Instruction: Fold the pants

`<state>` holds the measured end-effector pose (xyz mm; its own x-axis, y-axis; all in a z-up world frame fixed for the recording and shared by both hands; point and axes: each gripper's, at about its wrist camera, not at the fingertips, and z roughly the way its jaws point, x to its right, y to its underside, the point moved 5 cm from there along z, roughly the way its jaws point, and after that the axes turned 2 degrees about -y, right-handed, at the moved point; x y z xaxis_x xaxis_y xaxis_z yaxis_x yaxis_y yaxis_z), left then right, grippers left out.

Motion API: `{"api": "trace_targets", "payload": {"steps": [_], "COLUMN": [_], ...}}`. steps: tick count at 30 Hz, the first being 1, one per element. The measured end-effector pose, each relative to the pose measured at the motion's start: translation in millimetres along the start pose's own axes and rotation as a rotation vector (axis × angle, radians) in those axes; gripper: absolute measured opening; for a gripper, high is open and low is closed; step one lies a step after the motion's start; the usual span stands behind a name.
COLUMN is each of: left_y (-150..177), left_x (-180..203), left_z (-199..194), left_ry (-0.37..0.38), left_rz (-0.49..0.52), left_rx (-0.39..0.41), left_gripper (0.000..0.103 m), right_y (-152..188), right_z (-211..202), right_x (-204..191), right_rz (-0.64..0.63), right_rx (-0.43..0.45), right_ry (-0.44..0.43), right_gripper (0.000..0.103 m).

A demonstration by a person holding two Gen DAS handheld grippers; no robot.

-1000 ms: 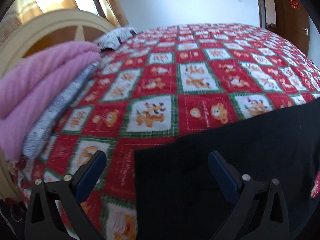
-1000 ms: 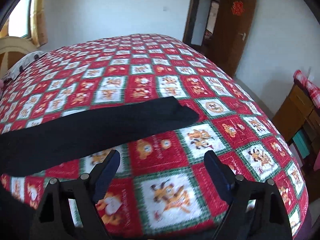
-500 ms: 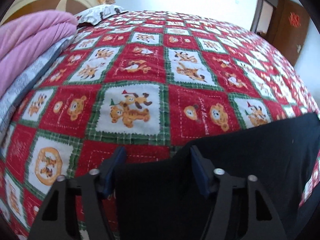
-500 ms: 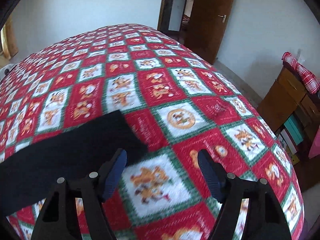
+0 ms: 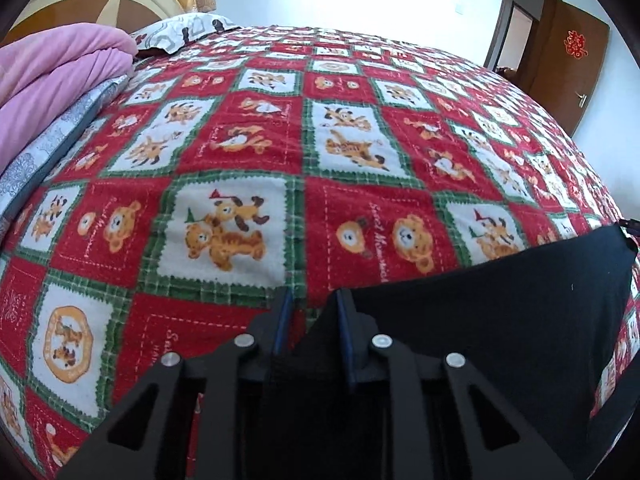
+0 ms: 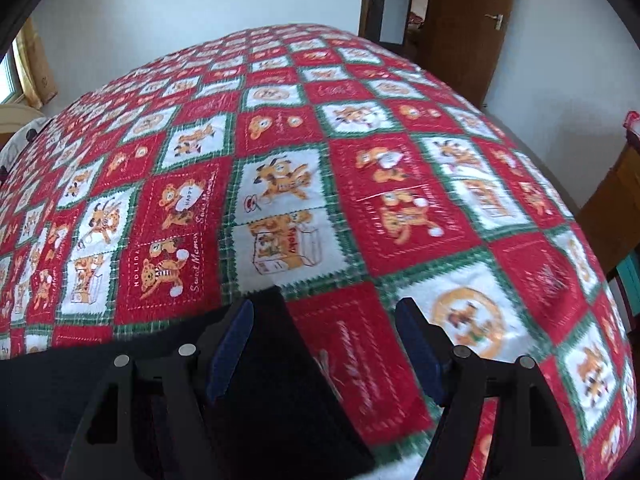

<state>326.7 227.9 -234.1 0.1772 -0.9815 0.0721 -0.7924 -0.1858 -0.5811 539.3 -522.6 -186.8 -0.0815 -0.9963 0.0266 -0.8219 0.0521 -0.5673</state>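
Note:
Black pants (image 5: 500, 320) lie flat on a red, green and white cartoon-print bedspread (image 5: 240, 160). In the left wrist view my left gripper (image 5: 311, 300) has its jaws closing on the pants' near left corner. The cloth stands bunched up between the blue pads and lies against the right one. In the right wrist view the other end of the pants (image 6: 280, 380) lies under my right gripper (image 6: 324, 308). Its corner is between the wide-open fingers, close to the left finger (image 6: 232, 340). Bare bedspread (image 6: 360, 160) shows beside the right finger.
A folded pink blanket (image 5: 52, 80) on a grey patterned quilt lies along the bed's left side. A pillow (image 5: 180, 32) and the headboard (image 5: 80, 8) are behind it. A brown door (image 6: 460, 20) stands past the far end, and a wooden cabinet (image 6: 616, 200) at the right.
The left jaws have narrowed from wide open onto the pants' corner. The right gripper has travelled along the pants to the leg end, which now lies between its fingers.

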Motion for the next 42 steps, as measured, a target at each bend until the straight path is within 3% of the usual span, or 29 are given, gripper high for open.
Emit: {"api": "trace_targets", "payload": {"steps": [2,5,9,12,25,26,28,29,39,41,42], "left_y": [0.9,0.9,1.5,1.7,2.4,2.4,2.4,2.2,2.7,3.3,3.2], "left_x": [3.0,6.9,10.8,10.5,10.6,10.3,10.6,11.1,11.6,12.1,12.2], "left_z": [0.7,2.0,2.0,0.3,-2.7,-2.7,-2.9,-2.8,-0.3,-0.1,-0.2], "left_ry": [-0.016,-0.047,-0.088,-0.094,-0.081,-0.080,-0.081,-0.084,-0.099,-0.103,-0.105], "left_rz": [0.012,0.036,0.067,0.070,0.062,0.061,0.061,0.063,0.077,0.080,0.082], "left_rx": [0.008,0.017,0.031,0.042,0.056,0.057,0.058,0.059,0.055,0.056,0.058], "left_gripper": [0.024,0.024,0.024,0.024,0.020,0.020,0.020,0.020,0.020,0.020,0.020], "right_y": [-0.4,2.3,3.7,5.3,15.1,14.0,11.1,9.8,8.6,5.8,5.9], "right_z": [14.0,24.3,22.3,15.1,-28.9,-27.9,-23.9,-22.2,11.4,15.4,16.8], "right_x": [-5.5,-8.6,-16.5,-27.1,-12.1,-9.0,-0.9,1.6,3.0,1.1,-2.0], "right_rz": [-0.017,-0.027,-0.030,-0.064,-0.019,0.009,0.058,0.076,0.078,0.072,0.057], "right_rx": [-0.027,-0.040,-0.037,-0.030,0.002,-0.009,-0.023,-0.021,-0.046,-0.042,-0.048], "right_ry": [-0.013,-0.025,-0.103,-0.089,-0.115,-0.139,-0.139,-0.145,-0.171,-0.178,-0.183], "right_gripper": [0.074,0.063,0.023,0.007,0.008,0.013,0.062,0.063,0.062,0.042,0.011]}}
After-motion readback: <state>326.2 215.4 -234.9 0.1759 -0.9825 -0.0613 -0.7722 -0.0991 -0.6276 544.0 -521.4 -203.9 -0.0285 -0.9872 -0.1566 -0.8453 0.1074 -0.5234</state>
